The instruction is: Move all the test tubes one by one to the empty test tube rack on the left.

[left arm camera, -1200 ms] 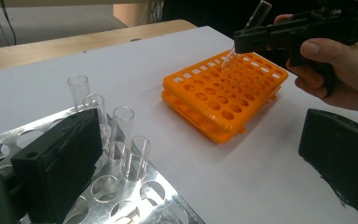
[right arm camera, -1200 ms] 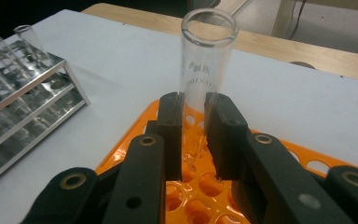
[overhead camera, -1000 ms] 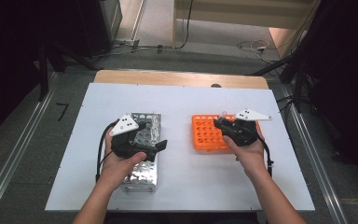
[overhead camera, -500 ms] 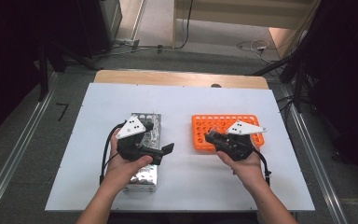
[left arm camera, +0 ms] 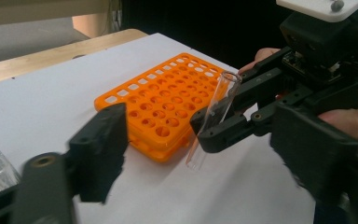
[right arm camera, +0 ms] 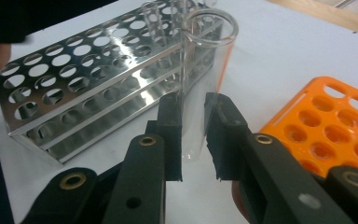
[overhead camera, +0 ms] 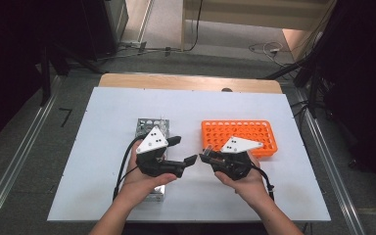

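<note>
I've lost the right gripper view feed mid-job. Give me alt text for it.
The right hand-held gripper is shut on a clear glass test tube, held nearly upright with its open mouth on top. Behind it on the white table stands a steel rack with tubes at its far end. An orange rack lies at right.

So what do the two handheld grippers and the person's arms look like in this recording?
Both the left gripper and the right gripper are black, with blocky bodies and two flat black jaws on linkage arms with brass-coloured pivot pins. Each carries a light three-cornered plate with dark screw heads on top, and a black cable loops back from each towards the wrist. The forearms are bare, with no sleeves or gloves.
</note>
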The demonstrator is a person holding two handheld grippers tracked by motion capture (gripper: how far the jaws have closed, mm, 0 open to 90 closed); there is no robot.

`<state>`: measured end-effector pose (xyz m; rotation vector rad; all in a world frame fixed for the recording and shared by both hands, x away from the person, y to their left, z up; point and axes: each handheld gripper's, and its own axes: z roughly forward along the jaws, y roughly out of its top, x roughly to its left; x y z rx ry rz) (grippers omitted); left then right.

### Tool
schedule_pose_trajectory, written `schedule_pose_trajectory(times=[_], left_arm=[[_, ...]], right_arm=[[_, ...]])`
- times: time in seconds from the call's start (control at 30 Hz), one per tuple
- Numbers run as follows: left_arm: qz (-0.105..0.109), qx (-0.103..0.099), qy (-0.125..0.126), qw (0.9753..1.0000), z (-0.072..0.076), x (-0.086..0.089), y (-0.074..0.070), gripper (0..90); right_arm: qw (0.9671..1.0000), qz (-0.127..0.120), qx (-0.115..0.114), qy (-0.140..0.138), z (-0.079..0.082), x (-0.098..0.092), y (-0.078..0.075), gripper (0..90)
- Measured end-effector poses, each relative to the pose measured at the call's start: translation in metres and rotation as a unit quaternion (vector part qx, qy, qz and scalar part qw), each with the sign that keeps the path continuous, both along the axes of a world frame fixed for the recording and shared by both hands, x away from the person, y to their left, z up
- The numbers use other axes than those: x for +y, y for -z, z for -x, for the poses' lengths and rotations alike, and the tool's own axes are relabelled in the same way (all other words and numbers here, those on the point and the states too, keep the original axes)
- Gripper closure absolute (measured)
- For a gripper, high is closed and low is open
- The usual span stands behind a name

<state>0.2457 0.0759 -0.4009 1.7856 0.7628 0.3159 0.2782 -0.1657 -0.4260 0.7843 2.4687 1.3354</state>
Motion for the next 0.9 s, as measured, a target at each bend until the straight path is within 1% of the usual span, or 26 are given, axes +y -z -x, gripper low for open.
schedule_pose_trajectory(times=[0.03,0.1,0.17,0.3,0.4,0.47,0.53,0.67,0.8,0.9], left_arm=[[0.000,-0.001,0.004,1.0000,0.001,-0.003,0.001,29.3],[-0.007,-0.005,0.011,0.9999,0.002,-0.008,0.001,36.3],[-0.006,-0.008,0.019,0.9998,0.004,-0.012,0.002,42.9],[-0.009,-0.013,0.027,0.9995,0.006,-0.019,0.003,52.0],[-0.017,-0.019,0.025,0.9994,0.008,-0.023,0.004,57.7],[-0.017,-0.019,0.027,0.9993,0.008,-0.025,0.004,61.4],[-0.021,-0.020,0.024,0.9993,0.008,-0.025,0.005,65.4],[-0.022,-0.023,0.026,0.9991,0.008,-0.025,0.005,72.3],[-0.024,-0.026,0.026,0.9990,0.008,-0.025,0.005,74.0],[-0.027,-0.029,0.020,0.9990,0.008,-0.024,0.004,75.3]], right_arm=[[1.0000,0.001,0.003,-0.002,0.002,0.002,0.000,73.8],[1.0000,0.002,0.003,-0.008,0.004,0.005,0.000,73.9],[0.9999,0.003,0.003,-0.015,0.006,0.009,0.000,73.9],[0.9995,0.007,0.003,-0.030,0.010,0.015,0.000,73.8],[0.9992,0.008,0.005,-0.038,0.013,0.018,-0.001,73.9],[0.9991,0.008,0.005,-0.041,0.015,0.019,-0.002,73.8],[0.9989,0.008,0.006,-0.047,0.015,0.020,-0.002,73.9],[0.9984,0.010,0.005,-0.056,0.016,0.021,-0.003,73.9],[0.9983,0.010,0.007,-0.056,0.017,0.021,-0.003,73.8],[0.9983,0.008,0.007,-0.057,0.016,0.021,-0.003,73.7]])
